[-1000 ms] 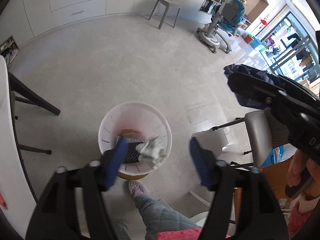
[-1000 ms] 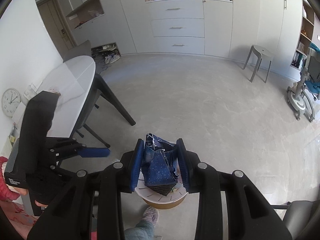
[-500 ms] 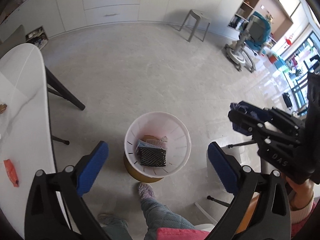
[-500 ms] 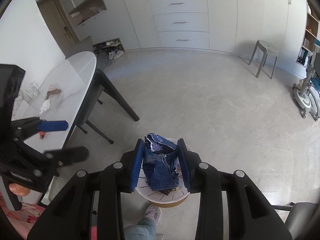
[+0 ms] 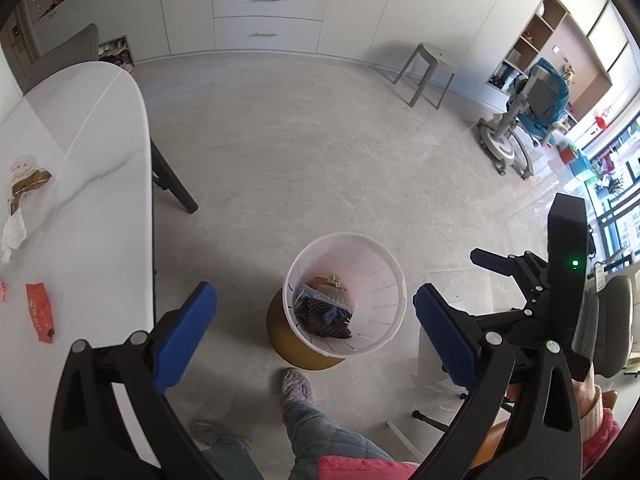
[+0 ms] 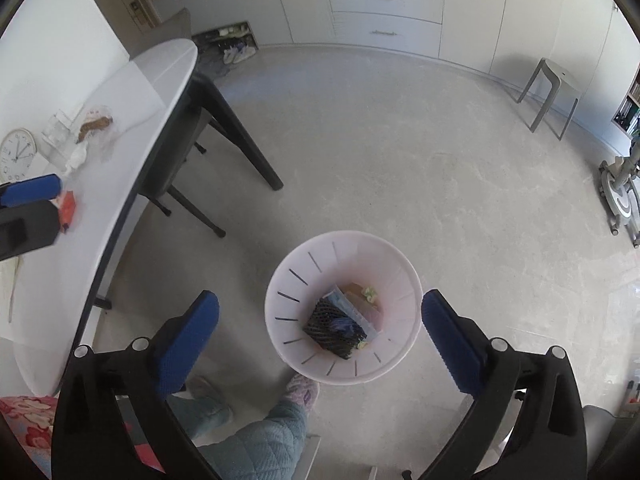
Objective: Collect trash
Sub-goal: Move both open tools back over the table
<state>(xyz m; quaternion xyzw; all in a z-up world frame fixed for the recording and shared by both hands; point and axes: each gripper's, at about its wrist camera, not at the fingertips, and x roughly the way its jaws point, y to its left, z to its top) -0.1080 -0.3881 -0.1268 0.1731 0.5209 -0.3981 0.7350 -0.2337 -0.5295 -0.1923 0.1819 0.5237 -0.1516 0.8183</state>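
Observation:
A white slotted waste bin (image 5: 384, 280) (image 6: 304, 264) stands on the floor with dark mesh trash and a blue wrapper (image 6: 338, 326) inside. My left gripper (image 5: 316, 332) is open and empty, above and near the bin. My right gripper (image 6: 320, 336) is open and empty, right over the bin; it also shows in the left wrist view (image 5: 516, 276). On the white table (image 5: 92, 184) lie a red wrapper (image 5: 39, 312), a crumpled white tissue (image 5: 14, 232) and a clear bag with brown food (image 5: 26, 180).
Dark table legs (image 6: 240, 136) stand left of the bin. The person's slippered foot (image 6: 300, 394) is just before the bin. A grey stool (image 5: 428, 72) and a wheeled chair (image 5: 528, 108) stand far off. A clock (image 6: 16, 156) and glass (image 6: 56, 136) sit on the table.
My right gripper opened and let the blue wrapper drop into the bin. My left gripper swung back toward the table and rose; the table's trash came into view.

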